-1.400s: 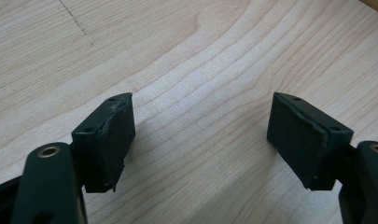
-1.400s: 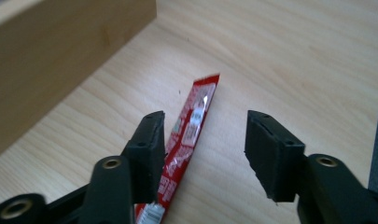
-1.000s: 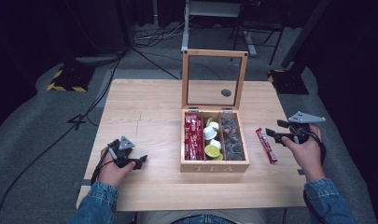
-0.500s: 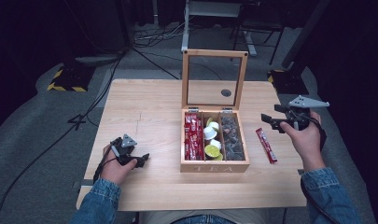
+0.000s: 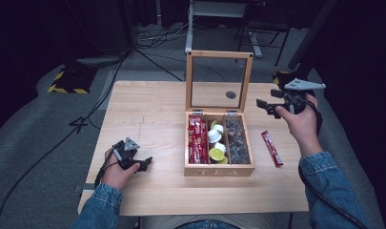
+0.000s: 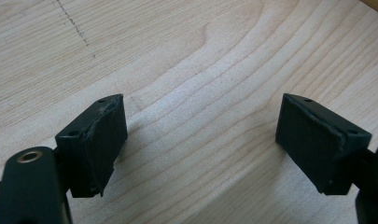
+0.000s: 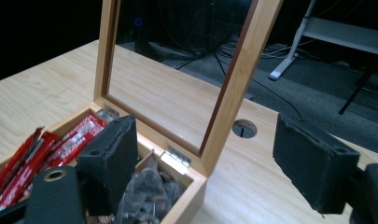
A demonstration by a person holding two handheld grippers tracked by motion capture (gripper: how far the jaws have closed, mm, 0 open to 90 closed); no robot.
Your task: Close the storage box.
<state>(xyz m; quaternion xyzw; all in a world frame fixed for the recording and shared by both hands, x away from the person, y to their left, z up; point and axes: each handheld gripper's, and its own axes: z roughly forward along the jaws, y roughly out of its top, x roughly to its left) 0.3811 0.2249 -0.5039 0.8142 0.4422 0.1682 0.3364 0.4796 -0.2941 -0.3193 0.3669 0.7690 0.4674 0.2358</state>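
Overhead, the high view takes in the whole tabletop (image 5: 147, 109): a wooden tea box (image 5: 219, 143) stands right of its middle, toward the near edge, with its glass-paned lid (image 5: 219, 81) upright at the back. Its three compartments hold red sachets (image 5: 196, 138) on the left, white and yellow pods (image 5: 216, 143) in the middle and dark packets (image 5: 237, 140) on the right. One loose red sachet (image 5: 272, 148) lies flat on the wood just beside the box's right wall, near the right edge — nothing touches it.

The right gripper (image 5: 269, 107) is held in the air above the right edge, level with the lid, well clear of the loose sachet. Its jaws have just been opening and stand wide apart with nothing between them. The right gripper view adds what the overhead cannot — the lid's frame seen close through the gap, its metal hinge (image 7: 176, 157), and a round cable hole (image 7: 245, 128) in the tabletop behind the box.

The left gripper (image 5: 144, 163) rests near the near left corner; its own view shows spread jaws over bare wood grain.
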